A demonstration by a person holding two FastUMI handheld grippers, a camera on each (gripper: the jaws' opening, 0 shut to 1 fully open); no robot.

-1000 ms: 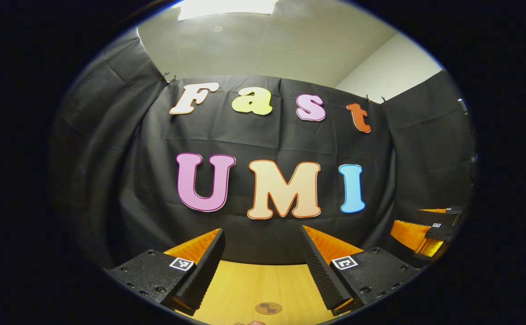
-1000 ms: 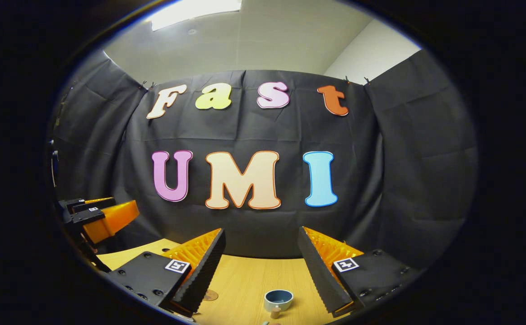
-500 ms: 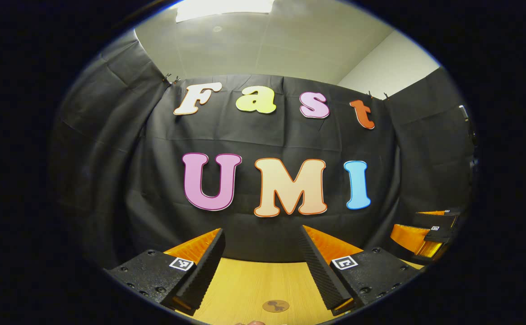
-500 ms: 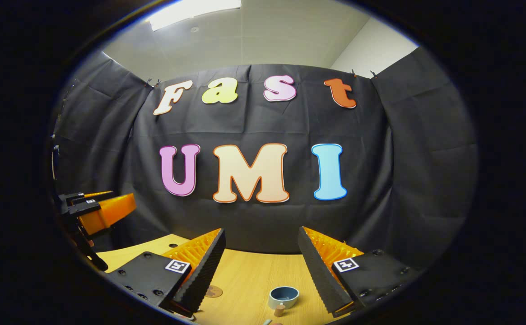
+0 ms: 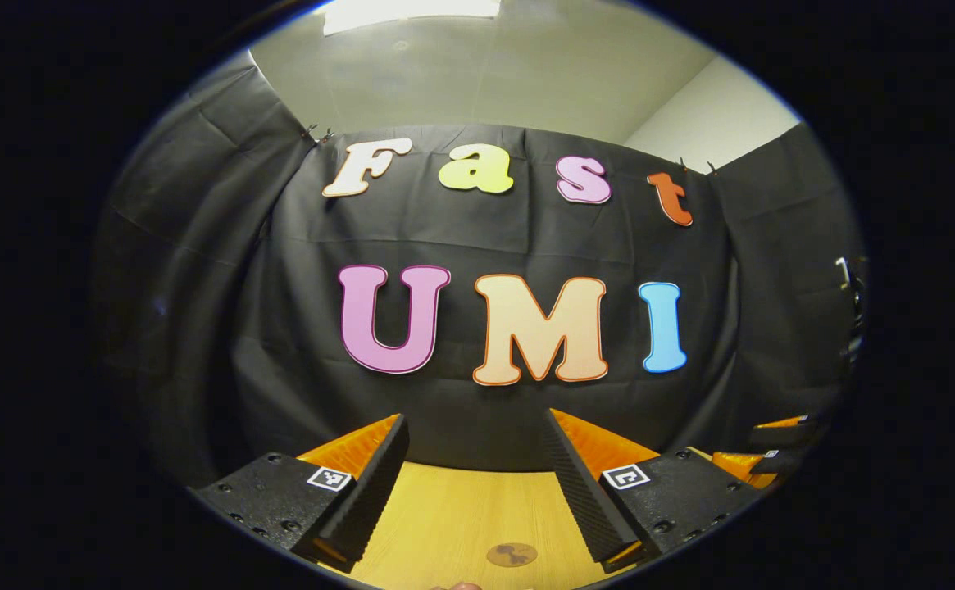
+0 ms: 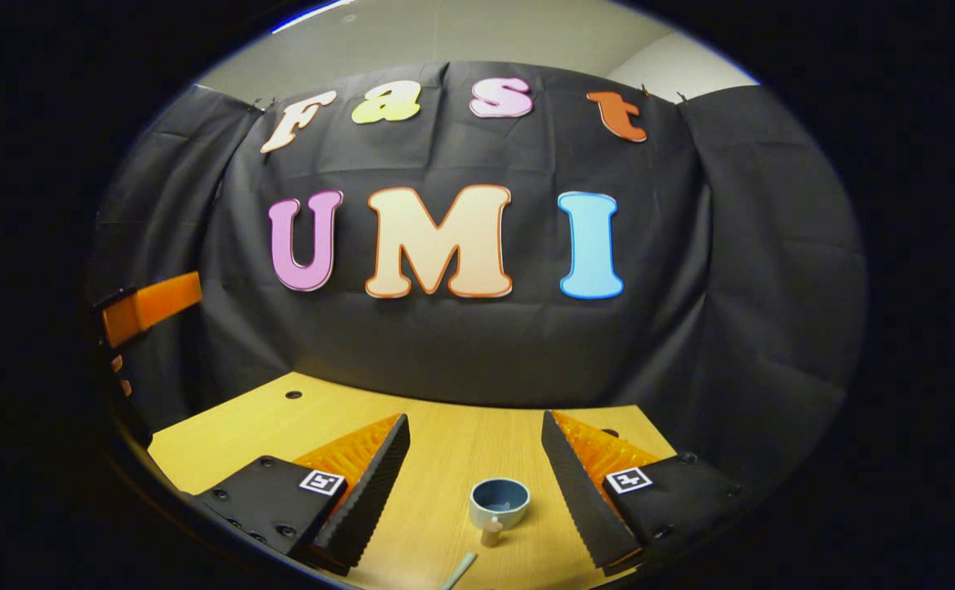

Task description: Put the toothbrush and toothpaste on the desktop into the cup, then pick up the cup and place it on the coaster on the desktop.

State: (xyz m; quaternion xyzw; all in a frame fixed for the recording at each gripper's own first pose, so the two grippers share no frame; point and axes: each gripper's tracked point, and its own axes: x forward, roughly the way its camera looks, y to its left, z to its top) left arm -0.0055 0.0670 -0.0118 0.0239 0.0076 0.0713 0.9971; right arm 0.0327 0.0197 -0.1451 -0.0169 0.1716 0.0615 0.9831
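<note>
In the left gripper view, my left gripper (image 5: 473, 483) hangs above the wooden worktop (image 5: 461, 516) with its jaws spread wide and nothing between them. A small round coaster (image 5: 512, 555) lies flat on the bare wood at the near edge of this view, just right of centre. I judge it waits there as the cup's landing spot. At the far right, part of my right gripper (image 5: 760, 463) shows.

In the right gripper view, its jaws are also spread and empty, tilted down toward a blue cup (image 6: 499, 501) standing upright, mouth open. A small capped tube, probably the toothpaste (image 6: 491, 533), stands just in front of it, and a thin pale handle, probably the toothbrush (image 6: 458, 571), lies nearer. Open wood surrounds them; the far edge meets the black cloth wall (image 6: 461, 344).
</note>
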